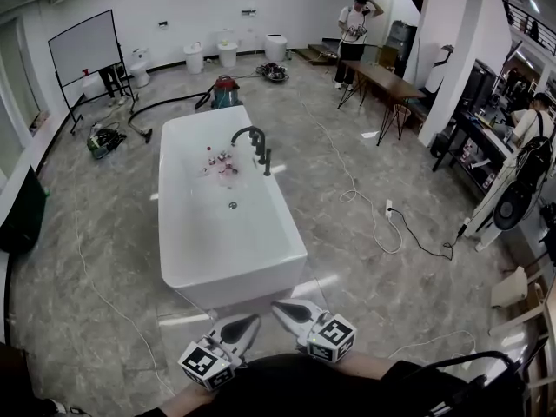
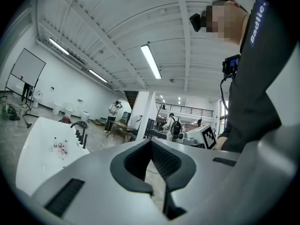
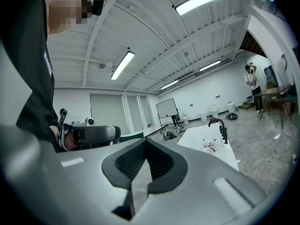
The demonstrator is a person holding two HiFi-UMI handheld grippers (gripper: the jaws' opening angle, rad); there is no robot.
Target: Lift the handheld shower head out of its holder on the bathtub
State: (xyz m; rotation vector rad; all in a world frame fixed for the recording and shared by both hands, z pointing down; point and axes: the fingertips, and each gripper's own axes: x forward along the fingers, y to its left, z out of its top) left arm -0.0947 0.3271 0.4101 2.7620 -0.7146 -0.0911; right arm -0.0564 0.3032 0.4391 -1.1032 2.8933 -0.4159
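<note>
bathtub [image 1: 187, 259]: one, white | handheld shower head [image 1: 267, 162]: one, black, upright in holder on tub's right rim, beside faucet [image 1: 247, 133] | left gripper [image 1: 248, 323], right gripper [image 1: 284, 309]: two, near end, jaws closed, empty | small bottles [image 1: 219, 162] in tub: count unclear

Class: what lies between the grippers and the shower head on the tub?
Head view: floor, then the bathtub, its near rim and basin.
</note>
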